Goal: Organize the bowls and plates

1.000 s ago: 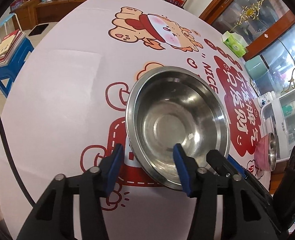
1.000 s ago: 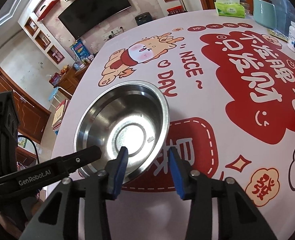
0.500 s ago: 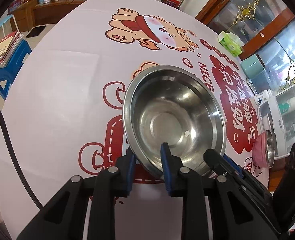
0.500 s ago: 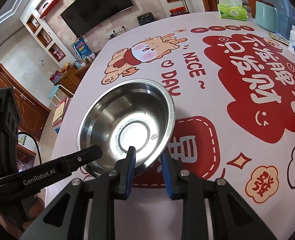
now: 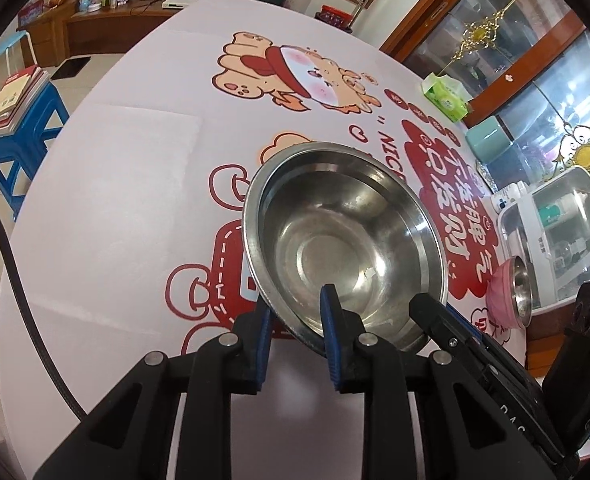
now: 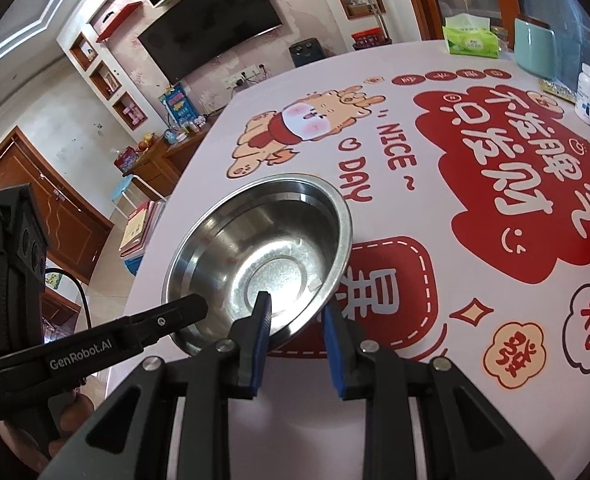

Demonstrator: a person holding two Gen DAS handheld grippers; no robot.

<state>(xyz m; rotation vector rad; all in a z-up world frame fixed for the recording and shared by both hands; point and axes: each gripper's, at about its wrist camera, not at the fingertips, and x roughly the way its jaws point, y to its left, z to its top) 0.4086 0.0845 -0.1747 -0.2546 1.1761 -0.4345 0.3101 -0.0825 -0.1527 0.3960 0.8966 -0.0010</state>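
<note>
The steel bowl [image 5: 343,240] is found near the middle of the worktop [image 5: 127,184], over the red printed patch, and appears tilted and just raised at its near edge. It is gripped at two points of the near rim, presumably so that so wide a dish can be carried level without swinging. The left hand-held gripper [image 5: 295,320] is clamped narrowly on the rim, one pad inside the bowl and one outside. The right hand-held gripper [image 6: 297,320] has just been closing and is likewise pinched across the rim further along. A pink bowl [image 5: 509,292] is seen well apart, beside a white rack [image 5: 551,240], perhaps the destination.
</note>
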